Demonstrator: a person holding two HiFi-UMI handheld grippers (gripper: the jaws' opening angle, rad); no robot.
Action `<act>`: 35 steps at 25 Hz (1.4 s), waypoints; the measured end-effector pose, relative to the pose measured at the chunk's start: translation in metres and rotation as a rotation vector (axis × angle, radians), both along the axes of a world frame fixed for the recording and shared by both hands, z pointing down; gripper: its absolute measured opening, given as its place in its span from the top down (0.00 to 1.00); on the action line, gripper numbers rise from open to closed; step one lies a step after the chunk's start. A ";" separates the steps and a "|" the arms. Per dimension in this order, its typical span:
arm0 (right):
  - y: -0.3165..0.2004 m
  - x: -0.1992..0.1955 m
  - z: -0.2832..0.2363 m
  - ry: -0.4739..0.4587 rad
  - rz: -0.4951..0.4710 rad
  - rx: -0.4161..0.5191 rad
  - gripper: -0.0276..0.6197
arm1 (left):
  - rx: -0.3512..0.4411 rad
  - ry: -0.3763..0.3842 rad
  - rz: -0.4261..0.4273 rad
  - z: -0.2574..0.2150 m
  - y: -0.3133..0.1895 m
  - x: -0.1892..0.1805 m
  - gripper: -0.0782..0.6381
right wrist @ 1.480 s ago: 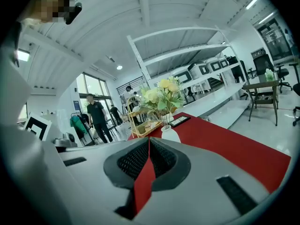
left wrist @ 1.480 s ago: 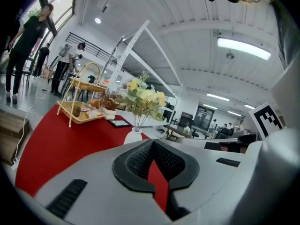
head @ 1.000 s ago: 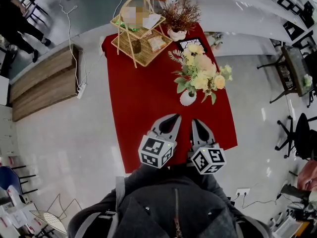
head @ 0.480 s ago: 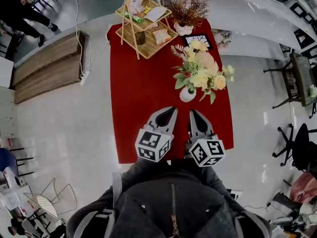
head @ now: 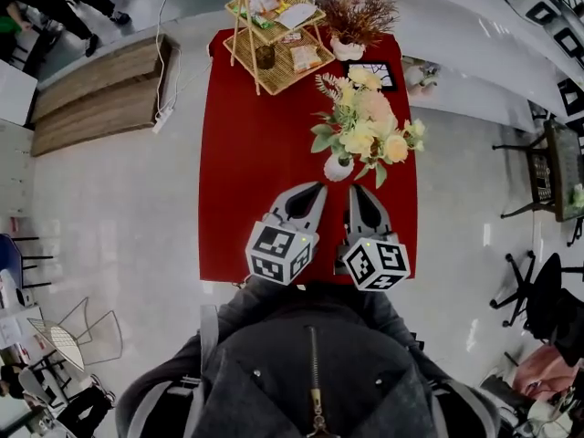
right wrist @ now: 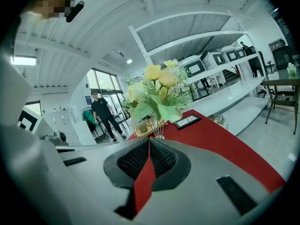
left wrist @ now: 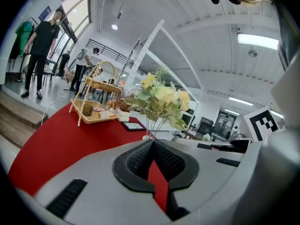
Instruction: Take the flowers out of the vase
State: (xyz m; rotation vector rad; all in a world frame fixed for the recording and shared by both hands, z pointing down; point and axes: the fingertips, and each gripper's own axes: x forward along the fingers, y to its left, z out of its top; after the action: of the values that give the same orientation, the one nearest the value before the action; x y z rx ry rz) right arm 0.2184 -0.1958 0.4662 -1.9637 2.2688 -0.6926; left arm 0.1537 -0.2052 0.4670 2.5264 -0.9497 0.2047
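A bunch of yellow and cream flowers [head: 365, 128] stands in a small white vase [head: 337, 168] on the red table [head: 246, 153]. In the head view both grippers lie just short of the vase, side by side. My left gripper [head: 314, 189] points at it from the near left, its jaws shut and empty. My right gripper [head: 357, 191] sits slightly right of the vase, also shut with nothing in it. In the left gripper view the flowers [left wrist: 161, 97] rise right beyond the closed tips of my left gripper [left wrist: 152, 140]. In the right gripper view the flowers [right wrist: 154, 95] stand above the closed tips of my right gripper [right wrist: 149, 138].
A two-tier wicker stand [head: 274, 35] with snacks, a potted dried plant [head: 351, 21] and a small framed picture [head: 376, 74] stand at the table's far end. A wooden bench [head: 100, 89] runs along the left. Office chairs [head: 538, 290] stand at right. People stand in the background [left wrist: 42, 46].
Both grippers have moved forward over the table toward the vase and now sit closer to it. Their jaws stayed shut. The flowers have not moved.
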 end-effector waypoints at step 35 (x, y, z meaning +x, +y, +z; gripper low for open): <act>-0.067 0.004 0.024 0.061 -0.087 -0.010 0.67 | 0.011 -0.056 -0.101 -0.001 -0.006 -0.023 0.88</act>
State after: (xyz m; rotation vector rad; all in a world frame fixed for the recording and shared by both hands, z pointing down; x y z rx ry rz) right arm 0.2221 -0.2626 0.4906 -1.9260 2.4041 -0.6612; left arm 0.1308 -0.2114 0.4662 2.4868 -1.1005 0.2403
